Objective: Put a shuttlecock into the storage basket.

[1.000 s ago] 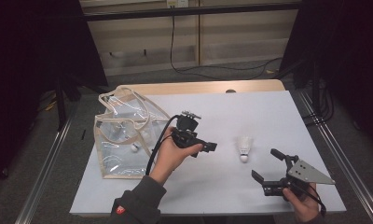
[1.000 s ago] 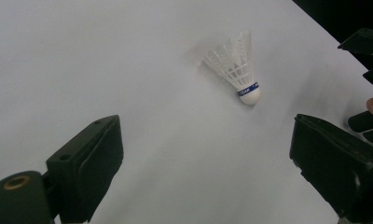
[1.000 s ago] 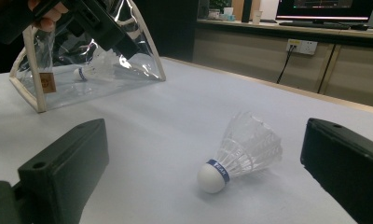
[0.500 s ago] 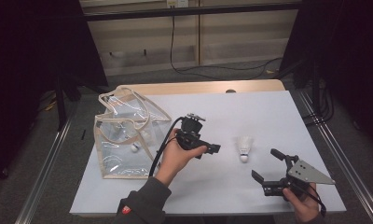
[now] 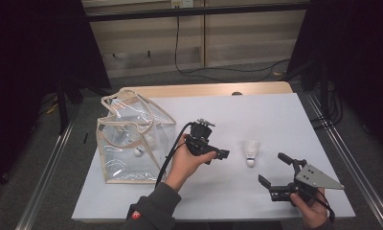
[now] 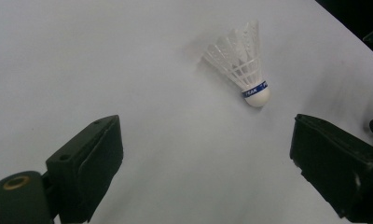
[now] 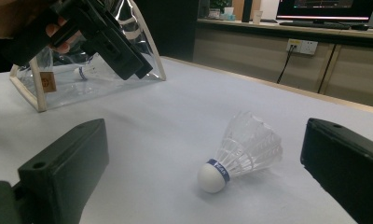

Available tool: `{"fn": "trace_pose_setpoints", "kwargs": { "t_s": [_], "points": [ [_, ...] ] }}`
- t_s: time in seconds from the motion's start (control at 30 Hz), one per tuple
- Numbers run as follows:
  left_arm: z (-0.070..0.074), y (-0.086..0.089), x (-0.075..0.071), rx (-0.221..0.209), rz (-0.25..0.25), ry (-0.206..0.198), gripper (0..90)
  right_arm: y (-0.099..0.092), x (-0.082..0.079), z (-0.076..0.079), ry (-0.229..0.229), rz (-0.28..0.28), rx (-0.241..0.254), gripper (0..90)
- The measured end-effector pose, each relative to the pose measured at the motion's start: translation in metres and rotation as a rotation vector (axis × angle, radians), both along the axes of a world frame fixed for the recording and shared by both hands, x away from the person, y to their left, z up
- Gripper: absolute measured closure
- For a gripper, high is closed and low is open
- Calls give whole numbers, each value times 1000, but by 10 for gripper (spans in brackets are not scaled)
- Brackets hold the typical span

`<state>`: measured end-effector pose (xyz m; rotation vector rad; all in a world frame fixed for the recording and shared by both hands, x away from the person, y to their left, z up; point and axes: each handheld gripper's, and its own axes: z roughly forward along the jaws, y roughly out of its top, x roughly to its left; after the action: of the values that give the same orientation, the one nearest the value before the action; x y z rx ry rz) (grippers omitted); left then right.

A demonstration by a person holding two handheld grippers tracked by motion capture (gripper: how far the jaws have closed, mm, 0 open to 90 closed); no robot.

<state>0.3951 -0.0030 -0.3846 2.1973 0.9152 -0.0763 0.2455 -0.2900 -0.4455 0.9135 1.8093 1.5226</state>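
While both grippers hover empty, these lines run from the largest thing to the smallest.

Table: a white rectangular tabletop (image 5: pixel 275 115) with a pale wooden strip along its far edge, seen from above.

Bag: a clear plastic tote bag with cream trim and looped handles (image 5: pixel 132 139) stands on the left part of the tabletop. 1 small white ball-like item (image 5: pixel 139 151) lies inside it; what it is cannot be told.

Left gripper: the black 2-jaw left gripper (image 5: pixel 218 154), held in the person's left hand (image 5: pixel 187 160), sits between the bag and the shuttlecock. Its jaws are spread wide with nothing between them. In the left gripper view (image 6: pixel 203 163) it points down at the bare tabletop, the shuttlecock lying ahead of the jaws and apart from them.

Right gripper: the black right gripper with a grey 3-cornered plate (image 5: pixel 278 170) is near the front right edge. Its jaws are wide apart and grip nothing (image 7: pixel 203 172).

Shuttlecock: 1 white feathered shuttlecock with a blue band and a white rounded cork (image 5: pixel 250 151) lies on its side on the tabletop between the 2 grippers, touching neither, cork toward the person (image 6: pixel 243 63) (image 7: pixel 243 151).
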Motion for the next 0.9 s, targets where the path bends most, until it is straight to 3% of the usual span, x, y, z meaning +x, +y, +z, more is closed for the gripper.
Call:
{"fn": "trace_pose_setpoints", "kwargs": {
  "t_s": [0.9],
  "points": [
    [-15,-15,-2,-17,-3,5,96,1,0,0,2,3,-2,7]
  ]
}}
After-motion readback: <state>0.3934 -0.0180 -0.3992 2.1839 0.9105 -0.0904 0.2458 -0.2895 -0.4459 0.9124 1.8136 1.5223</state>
